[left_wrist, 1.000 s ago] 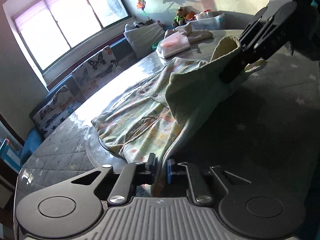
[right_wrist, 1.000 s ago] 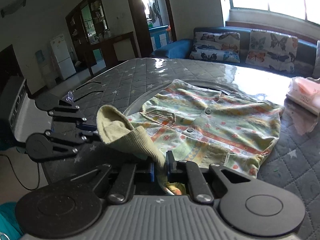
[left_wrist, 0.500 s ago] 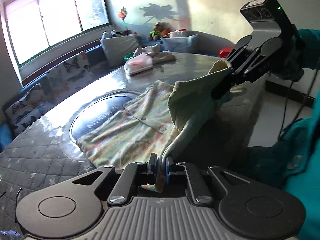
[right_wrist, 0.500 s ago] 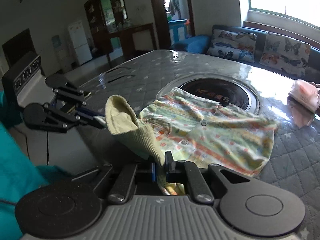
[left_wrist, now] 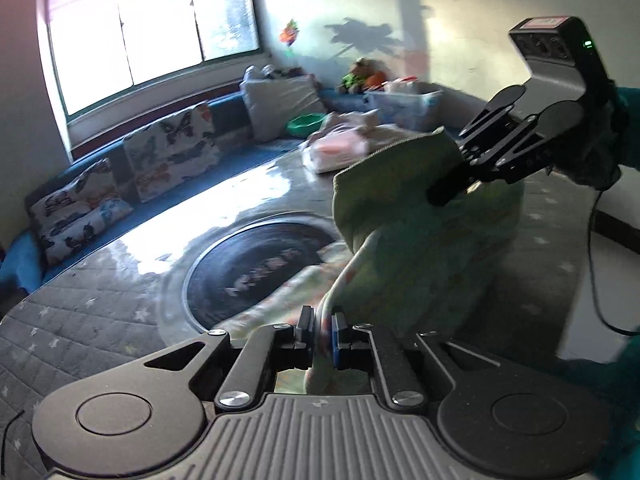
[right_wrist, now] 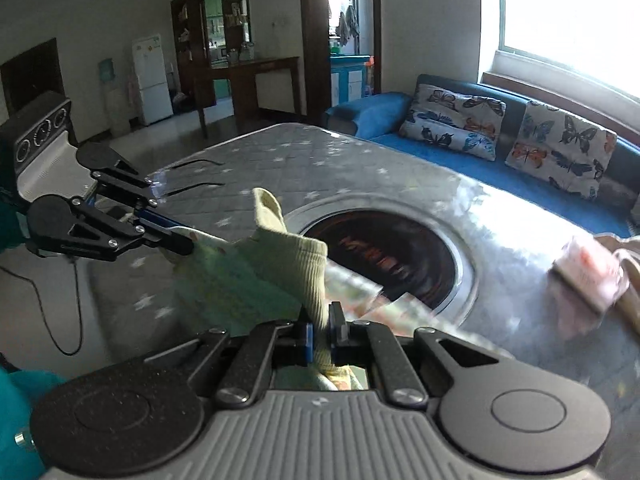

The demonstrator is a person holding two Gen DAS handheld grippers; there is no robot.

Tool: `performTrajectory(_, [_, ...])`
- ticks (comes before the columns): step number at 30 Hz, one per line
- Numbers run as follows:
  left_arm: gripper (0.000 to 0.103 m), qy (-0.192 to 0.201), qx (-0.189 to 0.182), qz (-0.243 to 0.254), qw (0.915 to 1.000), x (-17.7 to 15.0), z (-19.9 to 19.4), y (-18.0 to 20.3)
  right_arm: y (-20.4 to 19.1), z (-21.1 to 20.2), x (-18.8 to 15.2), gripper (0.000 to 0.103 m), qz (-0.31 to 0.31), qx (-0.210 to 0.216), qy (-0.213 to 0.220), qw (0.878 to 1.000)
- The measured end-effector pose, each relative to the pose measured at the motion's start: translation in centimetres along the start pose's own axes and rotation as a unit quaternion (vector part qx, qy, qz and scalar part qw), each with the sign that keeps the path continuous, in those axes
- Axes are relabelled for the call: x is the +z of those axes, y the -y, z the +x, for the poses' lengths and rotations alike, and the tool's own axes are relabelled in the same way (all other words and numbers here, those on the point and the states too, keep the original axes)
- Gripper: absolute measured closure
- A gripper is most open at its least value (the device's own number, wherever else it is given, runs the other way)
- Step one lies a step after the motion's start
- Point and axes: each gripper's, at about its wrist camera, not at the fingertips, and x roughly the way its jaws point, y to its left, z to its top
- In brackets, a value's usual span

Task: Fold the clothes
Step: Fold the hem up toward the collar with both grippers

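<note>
A small patterned garment with a pale green ribbed hem [left_wrist: 404, 216] [right_wrist: 280, 268] hangs lifted between both grippers, off the grey quilted table [right_wrist: 280, 156]. My left gripper [left_wrist: 321, 334] is shut on one edge of the cloth; in the right wrist view it [right_wrist: 176, 242] pinches the garment at the left. My right gripper [right_wrist: 323, 336] is shut on the ribbed hem; in the left wrist view it [left_wrist: 444, 192] grips the cloth at upper right. The garment's lower part trails blurred over the round dark inset [left_wrist: 260, 272] in the table.
A folded pink-and-white cloth pile [right_wrist: 592, 272] [left_wrist: 340, 148] lies at the table's far side. A blue sofa with butterfly cushions [right_wrist: 456, 120] runs along the window wall. A teal sleeve [left_wrist: 628, 128] and a dangling cable [right_wrist: 60, 320] are near the table's edge.
Both grippers have risen and pulled back, lifting the garment off the table so that the round inset is now uncovered. Both stayed shut on the cloth.
</note>
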Motion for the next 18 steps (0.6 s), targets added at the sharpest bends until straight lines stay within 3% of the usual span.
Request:
performTrajectory(7, [0.094,-0.044,0.009,-0.047,0.9979,0.8,6.4,-4.4,3.1,5.9,1.7,0.097,0.001,-0.015,-0.02,1.0])
performTrajectory(14, [0.094,-0.081,0.026,-0.088,0.9925,-0.3,11.3,-6.4,5.5,12.1,0.4,0.096,0.045,-0.035,-0.027,0.998])
performTrajectory(18, [0.094,-0.087,0.028,-0.112,0.9895,-0.9,12.2,-7.1,6.5,13.5,-0.5,0.084,0.073,-0.066,-0.016,0.995])
